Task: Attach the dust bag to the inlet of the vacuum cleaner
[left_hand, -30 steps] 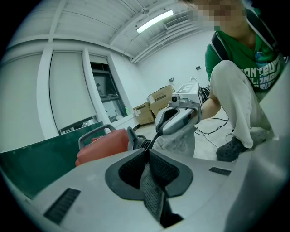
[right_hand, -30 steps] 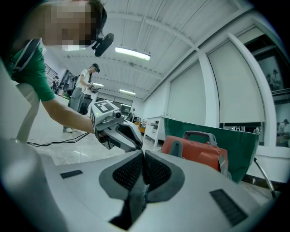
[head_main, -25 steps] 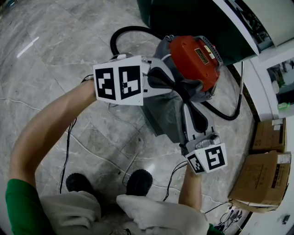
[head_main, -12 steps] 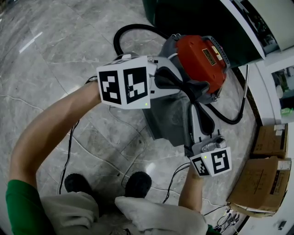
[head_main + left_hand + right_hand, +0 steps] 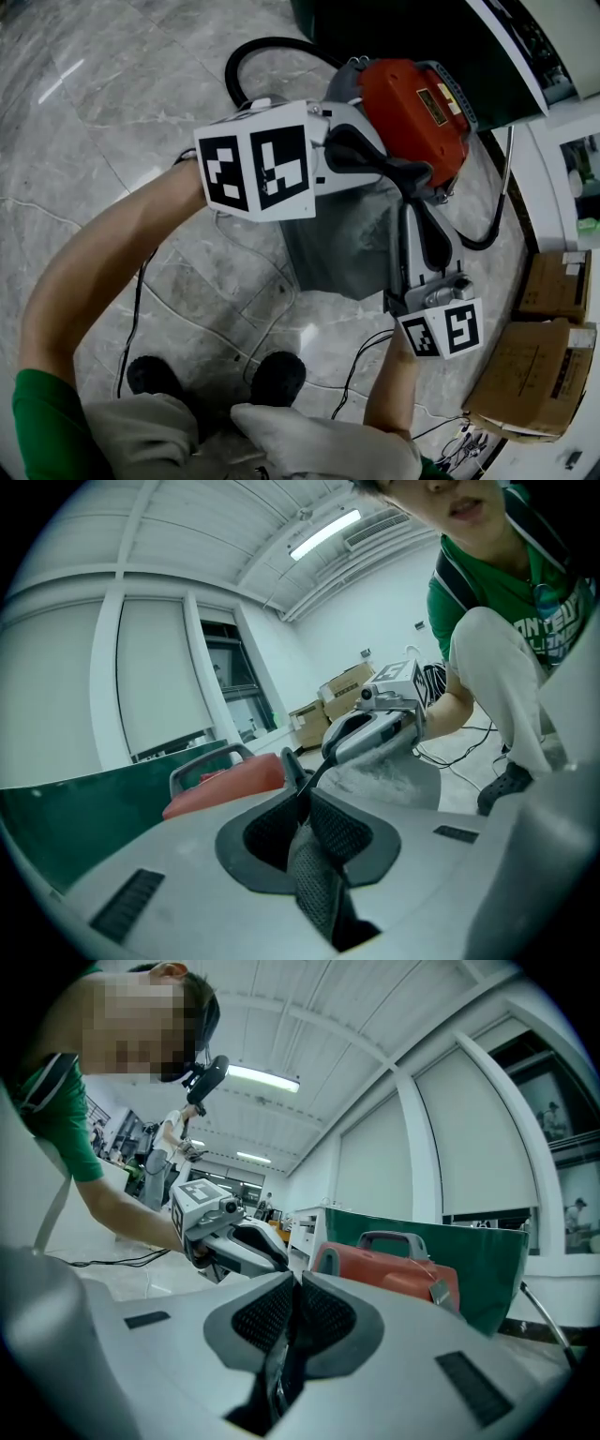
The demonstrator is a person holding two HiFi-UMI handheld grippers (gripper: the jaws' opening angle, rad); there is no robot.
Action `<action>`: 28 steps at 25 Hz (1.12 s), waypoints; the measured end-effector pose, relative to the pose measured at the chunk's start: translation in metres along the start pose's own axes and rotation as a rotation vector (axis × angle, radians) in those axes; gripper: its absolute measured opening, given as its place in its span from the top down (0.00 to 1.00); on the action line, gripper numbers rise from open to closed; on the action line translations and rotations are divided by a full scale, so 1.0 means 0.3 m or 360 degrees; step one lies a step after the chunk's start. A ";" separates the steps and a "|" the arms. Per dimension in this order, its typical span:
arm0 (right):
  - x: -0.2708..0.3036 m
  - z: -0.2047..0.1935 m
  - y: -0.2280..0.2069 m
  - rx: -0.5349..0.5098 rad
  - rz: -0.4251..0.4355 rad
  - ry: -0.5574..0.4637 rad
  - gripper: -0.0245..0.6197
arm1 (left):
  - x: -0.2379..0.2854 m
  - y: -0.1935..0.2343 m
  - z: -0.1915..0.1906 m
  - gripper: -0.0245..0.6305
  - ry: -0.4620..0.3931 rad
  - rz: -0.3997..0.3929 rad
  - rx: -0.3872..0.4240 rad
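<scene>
- My left gripper [image 5: 302,794] is pressed shut, pinching the top edge of the dust bag [image 5: 342,248]. My right gripper [image 5: 293,1290] has just eased open to a slit, with a thin fold between its pads.
- The bag hangs beneath both tips, against the red vacuum cleaner [image 5: 412,103].
- There is open floor [image 5: 112,112] to the left, the hose [image 5: 246,58] behind, and cardboard boxes [image 5: 534,370] to the right.

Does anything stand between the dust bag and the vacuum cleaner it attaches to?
Nothing visible does. The grey dust bag lies against the red vacuum cleaner. The left claw, shut on the bag, and the right claw, its jaws just opening slightly with nothing clearly between them, meet at that joint and hide the inlet.
</scene>
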State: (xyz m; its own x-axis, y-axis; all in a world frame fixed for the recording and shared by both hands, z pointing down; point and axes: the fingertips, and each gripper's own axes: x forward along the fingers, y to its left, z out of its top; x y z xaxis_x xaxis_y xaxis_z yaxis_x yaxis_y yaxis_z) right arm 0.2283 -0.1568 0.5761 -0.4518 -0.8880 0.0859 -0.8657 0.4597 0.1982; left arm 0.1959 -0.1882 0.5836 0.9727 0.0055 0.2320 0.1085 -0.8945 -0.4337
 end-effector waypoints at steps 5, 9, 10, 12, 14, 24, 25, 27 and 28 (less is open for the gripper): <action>0.000 -0.008 -0.033 0.0024 -0.0018 -0.0014 0.91 | 0.029 0.020 0.002 0.91 0.0003 0.0002 0.0035; 0.002 -0.014 -0.057 0.0040 -0.0016 -0.0010 0.91 | 0.048 0.034 0.002 0.91 -0.0012 0.0012 0.0027; 0.002 -0.016 -0.064 0.0047 -0.0015 -0.0009 0.91 | 0.054 0.037 0.001 0.91 -0.0016 0.0014 0.0022; 0.008 -0.022 -0.078 0.0056 -0.0013 -0.0006 0.91 | 0.064 0.045 -0.006 0.91 -0.0015 0.0023 0.0015; 0.016 -0.029 -0.090 0.0056 -0.0021 0.0000 0.91 | 0.074 0.055 -0.014 0.91 -0.0006 0.0039 0.0011; 0.017 -0.039 -0.093 0.0115 -0.0017 0.0030 0.91 | 0.076 0.060 -0.022 0.91 -0.0063 0.0130 -0.0063; 0.017 -0.040 -0.092 0.0113 -0.0023 0.0036 0.91 | 0.076 0.060 -0.023 0.90 -0.0063 0.0141 -0.0063; 0.017 -0.040 -0.091 0.0103 -0.0040 0.0050 0.91 | 0.076 0.059 -0.028 0.90 -0.0062 0.0169 -0.0071; 0.017 -0.039 -0.090 0.0097 -0.0050 0.0055 0.91 | 0.076 0.059 -0.031 0.90 -0.0058 0.0184 -0.0077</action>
State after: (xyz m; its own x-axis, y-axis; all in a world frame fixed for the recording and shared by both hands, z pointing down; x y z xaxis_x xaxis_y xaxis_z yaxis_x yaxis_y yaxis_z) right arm 0.2520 -0.1739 0.5826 -0.4173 -0.9015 0.1146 -0.8914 0.4306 0.1416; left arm 0.2181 -0.2079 0.5893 0.9850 -0.0836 0.1508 -0.0141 -0.9107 -0.4128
